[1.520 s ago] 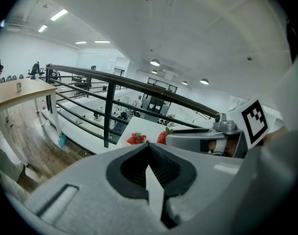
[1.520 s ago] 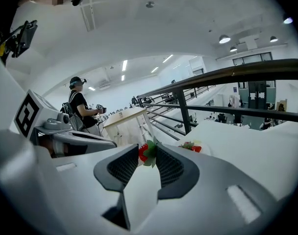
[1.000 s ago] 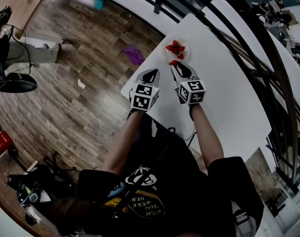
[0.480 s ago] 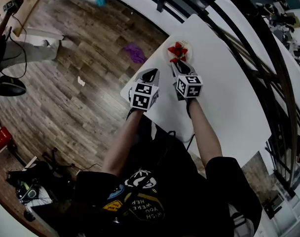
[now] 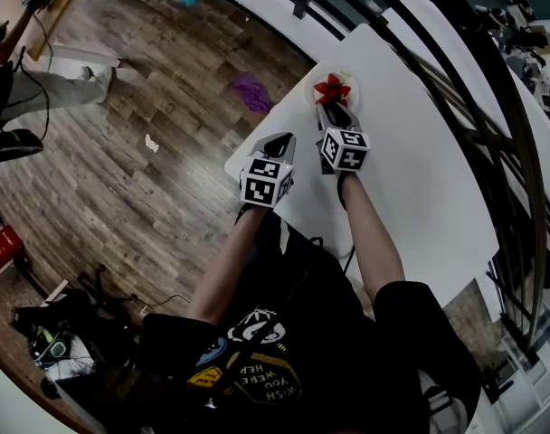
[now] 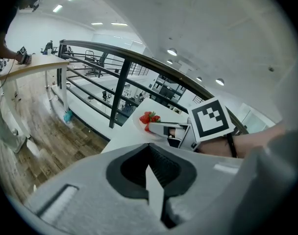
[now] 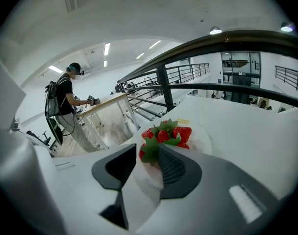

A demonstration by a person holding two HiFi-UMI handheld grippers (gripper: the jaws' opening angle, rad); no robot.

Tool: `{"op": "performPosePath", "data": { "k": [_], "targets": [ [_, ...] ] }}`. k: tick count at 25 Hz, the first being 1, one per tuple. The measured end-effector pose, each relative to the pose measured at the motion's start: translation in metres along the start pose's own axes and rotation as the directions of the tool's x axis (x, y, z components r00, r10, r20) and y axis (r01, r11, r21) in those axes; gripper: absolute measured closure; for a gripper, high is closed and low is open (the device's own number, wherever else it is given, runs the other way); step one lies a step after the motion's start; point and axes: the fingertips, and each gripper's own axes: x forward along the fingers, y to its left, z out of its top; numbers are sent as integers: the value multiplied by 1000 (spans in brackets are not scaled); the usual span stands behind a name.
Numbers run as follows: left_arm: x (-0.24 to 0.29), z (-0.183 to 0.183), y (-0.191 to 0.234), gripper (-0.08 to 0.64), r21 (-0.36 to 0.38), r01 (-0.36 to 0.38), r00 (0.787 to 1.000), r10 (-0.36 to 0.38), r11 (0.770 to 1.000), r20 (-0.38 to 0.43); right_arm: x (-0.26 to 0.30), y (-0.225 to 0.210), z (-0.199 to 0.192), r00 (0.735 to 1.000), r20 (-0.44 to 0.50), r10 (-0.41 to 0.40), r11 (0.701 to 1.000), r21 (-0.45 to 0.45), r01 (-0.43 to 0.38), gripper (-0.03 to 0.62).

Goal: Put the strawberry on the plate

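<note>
Carried forward in the right gripper, bringing the red, green-topped strawberry over the round white plate; fingers opening around it.

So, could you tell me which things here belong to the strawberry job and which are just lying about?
Job: strawberry between the right tongs, which are opening; plate, holding other strawberries; table.
Lying about: left tongs, shut and empty; purple cloth on the floor; railing; person in the background.

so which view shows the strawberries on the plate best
The right gripper view: the strawberries sit close up on the plate, leaves distinct. The head view shows a small cluster; the left gripper view, a distant one.
</note>
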Motion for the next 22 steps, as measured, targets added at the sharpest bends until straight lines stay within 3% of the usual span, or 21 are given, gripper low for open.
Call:
{"op": "performPosePath", "data": {
  "k": [2,6,13,22],
  "targets": [
    [-6,-2,-2,558,3,3,1000,-3,1000,2,-4,2,0,1000,9,-1,1000,4,1,413],
    [-21,-5,-5,558,-1,3,1000,-3,1000,18,-29,3,3,998,56,-31,999,35,29,414],
    [-58,6,-31,558,45,16,996,-20,999,88,-120,25,26,980,193,-39,999,-5,41,577],
    [-121,23,-90,558,134,55,976,-81,989,202,-238,69,52,953,304,14,996,-87,13,589]
  ]
}}
